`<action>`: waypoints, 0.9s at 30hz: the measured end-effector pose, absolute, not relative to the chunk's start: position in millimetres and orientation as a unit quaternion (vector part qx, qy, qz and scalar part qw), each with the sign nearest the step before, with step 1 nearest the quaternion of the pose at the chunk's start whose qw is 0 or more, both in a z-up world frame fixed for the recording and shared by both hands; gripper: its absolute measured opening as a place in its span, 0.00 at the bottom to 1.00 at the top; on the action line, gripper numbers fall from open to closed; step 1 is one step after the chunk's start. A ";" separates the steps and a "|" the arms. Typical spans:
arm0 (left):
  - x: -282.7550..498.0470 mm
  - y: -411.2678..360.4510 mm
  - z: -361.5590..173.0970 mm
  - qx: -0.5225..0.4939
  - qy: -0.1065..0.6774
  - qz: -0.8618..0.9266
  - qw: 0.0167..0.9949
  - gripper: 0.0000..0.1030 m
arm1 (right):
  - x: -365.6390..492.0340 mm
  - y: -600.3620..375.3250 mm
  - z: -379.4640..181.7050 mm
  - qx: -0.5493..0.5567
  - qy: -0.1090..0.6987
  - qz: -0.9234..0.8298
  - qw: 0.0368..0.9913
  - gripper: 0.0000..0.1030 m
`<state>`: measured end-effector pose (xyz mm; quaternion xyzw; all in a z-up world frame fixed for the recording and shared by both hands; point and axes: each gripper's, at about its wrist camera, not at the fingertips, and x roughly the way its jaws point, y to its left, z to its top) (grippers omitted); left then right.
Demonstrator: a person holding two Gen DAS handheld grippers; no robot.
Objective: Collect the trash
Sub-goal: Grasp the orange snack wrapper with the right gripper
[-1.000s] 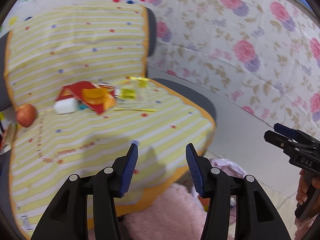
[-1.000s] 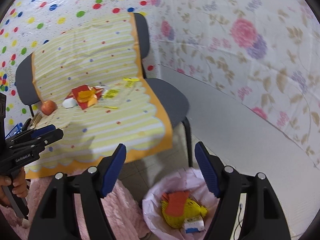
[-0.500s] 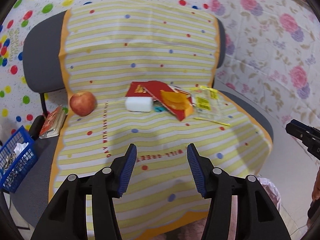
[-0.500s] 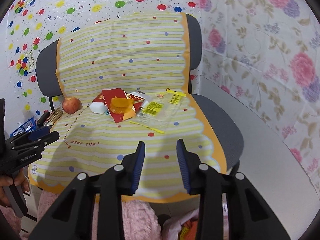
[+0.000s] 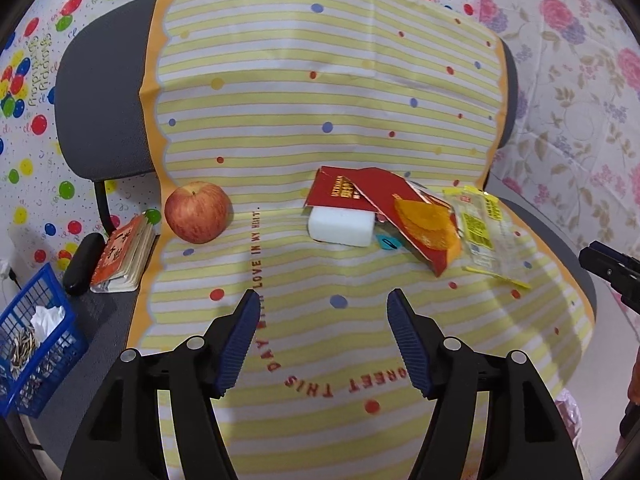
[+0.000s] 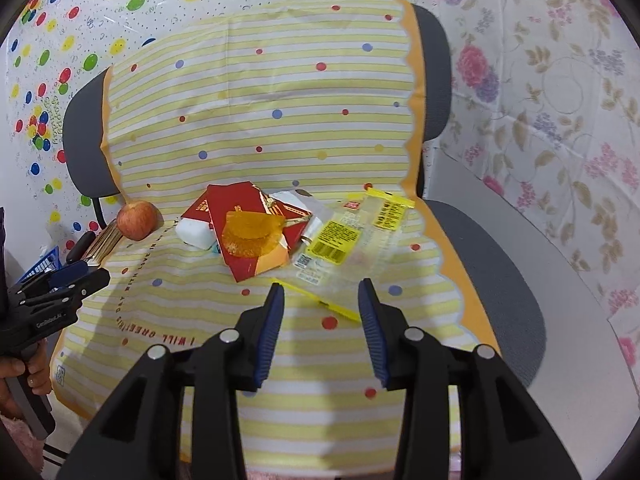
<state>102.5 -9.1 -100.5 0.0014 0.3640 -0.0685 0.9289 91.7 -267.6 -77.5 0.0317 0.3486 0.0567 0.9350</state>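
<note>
Over the striped cloth [image 5: 280,92] on the chair, left gripper [image 5: 322,312] and right gripper [image 6: 320,300], both just opening wider and empty, approach the wrappers [image 6: 256,236] for picking.

white rectangular foam block [image 5: 341,230]: back edge hidden under red paper packets [image 5: 380,196] | small blue item [image 5: 390,243]: mostly covered, unidentifiable | blue wire basket [image 5: 36,344]: cut by left edge

Glossy clear plastic wrapper [image 6: 352,240], matt red card packet [image 5: 384,200], ribbed gripper fingers [image 5: 236,344]
</note>
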 end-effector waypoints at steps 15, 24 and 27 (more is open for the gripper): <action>182.5 -8.5 -129.8 0.011 0.382 -0.055 0.923 0.66 | 221.2 -227.3 -124.6 0.034 0.388 0.122 0.913 0.45; 200.8 -8.4 -143.2 0.008 0.396 -0.066 0.916 0.66 | 265.6 -213.5 -152.8 0.052 0.420 0.151 0.894 0.48; 201.5 -7.8 -145.1 0.006 0.398 -0.066 0.915 0.66 | 265.6 -212.0 -155.5 0.057 0.421 0.154 0.892 0.48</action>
